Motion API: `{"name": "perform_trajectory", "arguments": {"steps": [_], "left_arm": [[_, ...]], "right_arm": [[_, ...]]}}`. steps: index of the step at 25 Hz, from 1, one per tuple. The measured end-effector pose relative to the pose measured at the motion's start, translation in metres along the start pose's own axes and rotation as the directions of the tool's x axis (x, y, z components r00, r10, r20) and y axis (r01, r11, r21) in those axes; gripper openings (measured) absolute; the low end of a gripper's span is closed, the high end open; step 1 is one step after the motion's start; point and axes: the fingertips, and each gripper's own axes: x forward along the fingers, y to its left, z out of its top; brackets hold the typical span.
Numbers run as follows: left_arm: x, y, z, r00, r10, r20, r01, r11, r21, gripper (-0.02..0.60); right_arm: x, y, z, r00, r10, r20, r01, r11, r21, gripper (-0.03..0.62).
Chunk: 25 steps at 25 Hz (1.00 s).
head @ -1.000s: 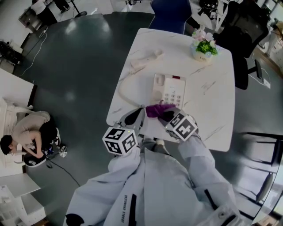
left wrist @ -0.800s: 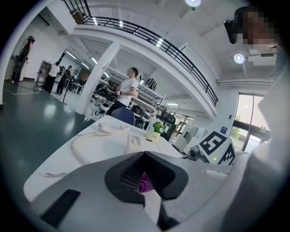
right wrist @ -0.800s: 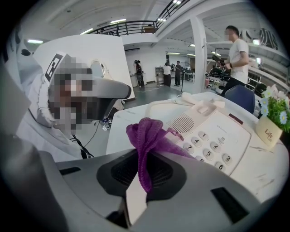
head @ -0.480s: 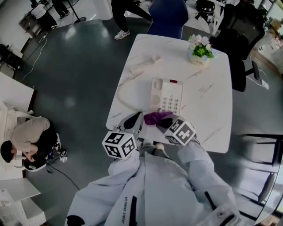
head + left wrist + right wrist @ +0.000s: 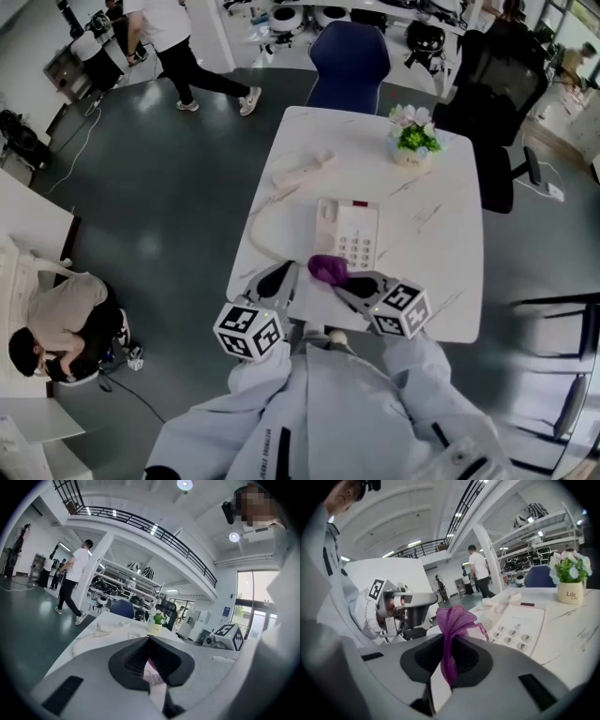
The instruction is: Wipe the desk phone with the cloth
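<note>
Your right gripper [image 5: 345, 280] pinches the cloth [image 5: 327, 269] at the lower edge of the phone [image 5: 349, 232], frame centre; left gripper [image 5: 283, 274] jaws pressed together, idle; wiping seemingly remains.

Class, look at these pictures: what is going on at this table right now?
A person works with a gripper in each hand. The right gripper is shut on a purple cloth, held at the near edge of the desk phone on the white table. The left gripper hangs beside it, jaws together. The handset lies off the phone, farther back.
</note>
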Motion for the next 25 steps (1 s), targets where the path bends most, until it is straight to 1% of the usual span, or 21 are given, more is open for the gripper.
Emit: {"name": "perform_trajectory", "arguments": {"steps": [2, 5, 10, 13, 18, 25], "left_arm": [[0.002, -0.004, 0.007, 1.0, -0.014, 0.009, 0.014, 1.0, 0.026, -0.002], [0.004, -0.009, 0.017, 0.999, -0.034, 0.023, 0.033, 0.998, 0.06, -0.003], [0.005, -0.015, 0.035, 0.997, -0.055, 0.05, 0.05, 0.993, 0.104, -0.002], [0.005, -0.013, 0.045, 0.996, -0.053, 0.068, 0.045, 0.992, 0.121, -0.003], [-0.001, -0.008, 0.065, 0.994, -0.039, 0.107, 0.024, 0.99, 0.141, -0.003], [-0.009, 0.0, 0.089, 0.989, -0.011, 0.148, -0.014, 0.986, 0.166, -0.003]], "right_arm": [[-0.01, -0.005, 0.014, 0.996, -0.017, 0.087, 0.015, 0.999, 0.029, 0.037], [-0.025, -0.014, 0.032, 0.981, -0.054, 0.189, 0.041, 0.997, 0.071, 0.037], [-0.05, -0.027, 0.058, 0.94, -0.119, 0.32, 0.091, 0.991, 0.103, 0.037], [-0.063, -0.034, 0.068, 0.916, -0.153, 0.37, 0.121, 0.987, 0.107, 0.035], [-0.088, -0.043, 0.087, 0.877, -0.224, 0.425, 0.189, 0.974, 0.123, 0.035], [-0.115, -0.049, 0.11, 0.826, -0.298, 0.478, 0.273, 0.954, 0.122, 0.036]]}}
